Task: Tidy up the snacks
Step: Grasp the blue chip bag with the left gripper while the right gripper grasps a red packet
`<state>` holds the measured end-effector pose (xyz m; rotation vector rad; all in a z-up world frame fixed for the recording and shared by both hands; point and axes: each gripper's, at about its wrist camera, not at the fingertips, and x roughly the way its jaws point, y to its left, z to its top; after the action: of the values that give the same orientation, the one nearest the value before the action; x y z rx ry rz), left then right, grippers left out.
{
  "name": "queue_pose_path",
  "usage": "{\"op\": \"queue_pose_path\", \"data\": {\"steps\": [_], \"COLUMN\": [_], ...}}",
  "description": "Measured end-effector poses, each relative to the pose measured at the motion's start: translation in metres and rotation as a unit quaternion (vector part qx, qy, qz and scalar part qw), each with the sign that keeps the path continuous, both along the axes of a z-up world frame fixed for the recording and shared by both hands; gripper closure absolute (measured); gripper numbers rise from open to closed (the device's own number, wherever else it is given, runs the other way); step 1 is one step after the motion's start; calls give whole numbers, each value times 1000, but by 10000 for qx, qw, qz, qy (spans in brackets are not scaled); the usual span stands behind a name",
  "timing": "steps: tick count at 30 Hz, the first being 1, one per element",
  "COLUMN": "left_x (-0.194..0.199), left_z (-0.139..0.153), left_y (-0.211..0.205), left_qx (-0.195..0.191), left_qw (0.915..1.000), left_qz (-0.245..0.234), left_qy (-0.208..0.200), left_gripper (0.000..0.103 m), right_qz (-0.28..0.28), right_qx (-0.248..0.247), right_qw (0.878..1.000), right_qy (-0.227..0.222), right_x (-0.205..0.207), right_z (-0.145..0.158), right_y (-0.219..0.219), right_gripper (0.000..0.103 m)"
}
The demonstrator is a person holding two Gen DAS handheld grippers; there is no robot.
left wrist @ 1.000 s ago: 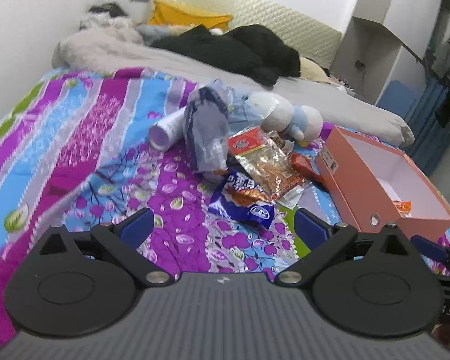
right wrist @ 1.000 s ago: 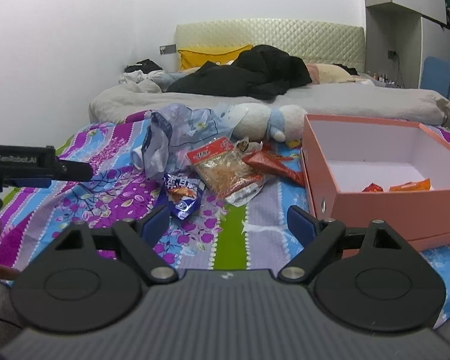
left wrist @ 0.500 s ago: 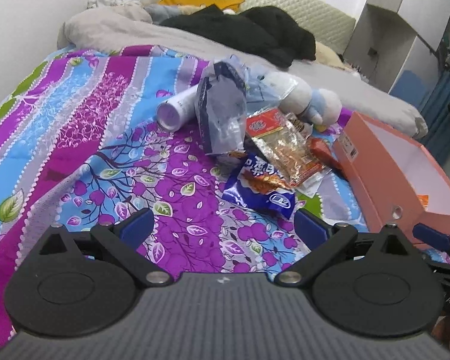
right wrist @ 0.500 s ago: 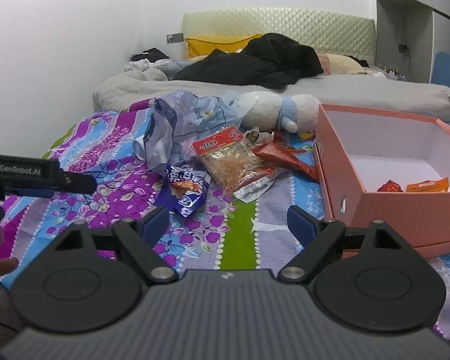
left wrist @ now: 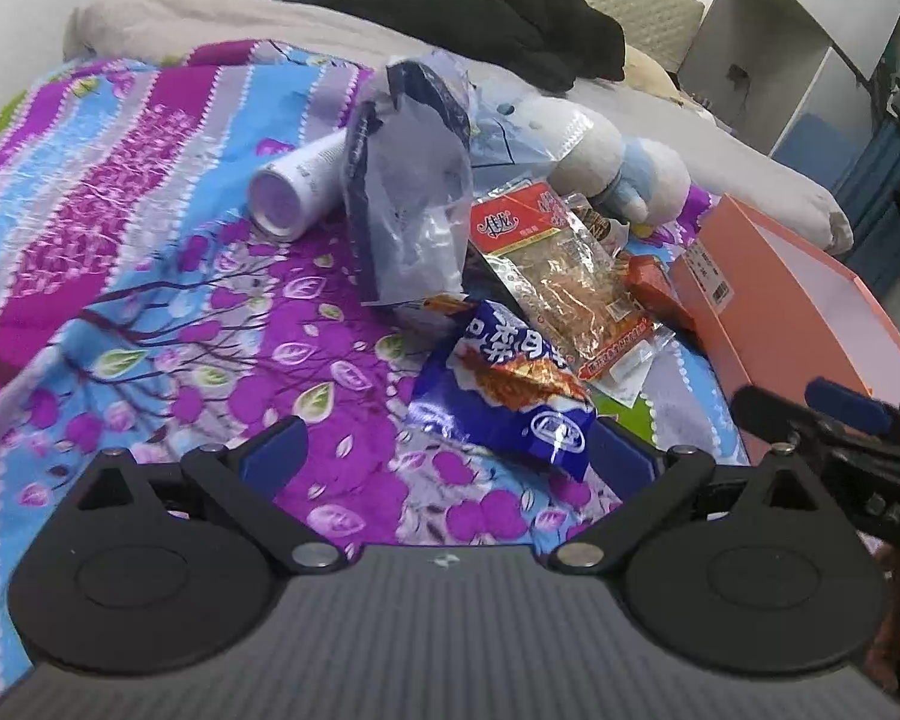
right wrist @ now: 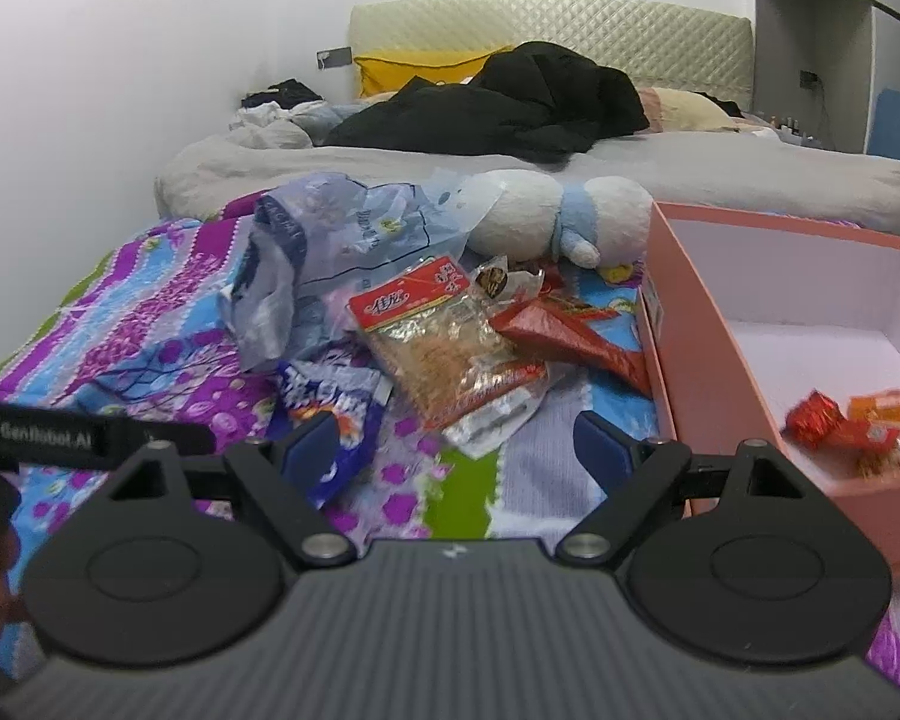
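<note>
On patterned bedding (left wrist: 150,252), blue snack packet (left wrist: 504,396) lies just ahead of both grippers' spread, empty jaws.

Blue snack packet (left wrist: 501,396), pink box (right wrist: 696,372), purple floral bedspread (left wrist: 150,276)

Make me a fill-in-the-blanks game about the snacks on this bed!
1. The blue snack packet lies on the ____ bedspread.
2. The pink box already holds a few ____.
3. The left gripper has its jaws ____.
4. The plush toy is white and ____.

Missing words: flowered; snacks; open; blue
</note>
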<state>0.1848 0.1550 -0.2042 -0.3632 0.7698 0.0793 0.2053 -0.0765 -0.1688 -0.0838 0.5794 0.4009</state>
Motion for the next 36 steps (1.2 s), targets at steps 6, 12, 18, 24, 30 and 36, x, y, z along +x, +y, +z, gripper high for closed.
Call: {"op": "queue_pose_path", "data": {"steps": [6,12,18,24,30,36], "left_x": [33,61,80,95,102,94], "left_z": [-12,-23,-35,-46,-51,-46], "left_y": [1,1,2,0,-5,-4], "left_qx": [-139,-324,-581,-772,-725,-741], "left_qw": [9998,9992,9981,9968,9970,9970], "left_qz": [-128,-239,-176,-87,-94,-113], "left_qy": [5,40,114,198,251,172], "left_gripper": [2,3,3,10,20,29], "right_qz": [-73,-129,-41,44,63,78], "right_qx": [-330,-486,-580,-762,-910,-1017], "right_qw": [9994,9987,9983,9970,9957,9948], "right_qy": [-30,-43,37,143,150,16], "right_x": [44,86,121,142,149,140], "right_z": [-7,-16,-33,-52,-58,-48], "right_y": [10,20,30,38,42,43], "right_gripper": [20,23,23,23,42,57]}}
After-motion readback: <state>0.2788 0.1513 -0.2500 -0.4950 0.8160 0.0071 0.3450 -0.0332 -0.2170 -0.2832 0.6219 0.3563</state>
